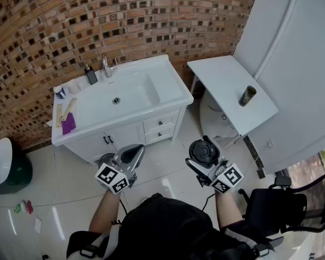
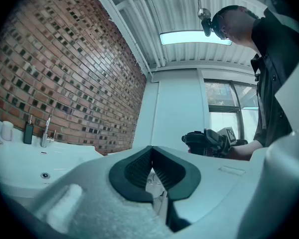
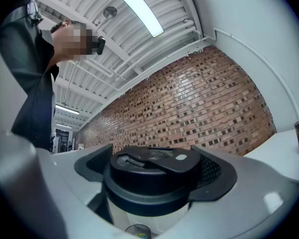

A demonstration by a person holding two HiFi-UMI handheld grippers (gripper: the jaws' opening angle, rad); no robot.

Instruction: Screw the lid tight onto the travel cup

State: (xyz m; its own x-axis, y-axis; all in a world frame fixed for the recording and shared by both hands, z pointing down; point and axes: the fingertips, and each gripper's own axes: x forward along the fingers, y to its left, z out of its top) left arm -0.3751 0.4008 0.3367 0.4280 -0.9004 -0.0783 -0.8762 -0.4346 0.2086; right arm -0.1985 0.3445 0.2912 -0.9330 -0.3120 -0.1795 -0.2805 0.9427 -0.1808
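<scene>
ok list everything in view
brick wall: 1, red-brown, behind basin
vanity basin: 1, white, against wall
tap: 1, chrome, basin's back
soap bottle: 1, black, beside tap
cloth: 1, purple, basin's left
table: 1, white, right of basin
tumbler: 1, dark, on table
office chair: 1, black, lower right
bin: 1, green, far left
travel cup: 1, pale, black lid, in right gripper
left gripper: 1, grey, shut, empty
right gripper: 1, grey, holding travel cup
</scene>
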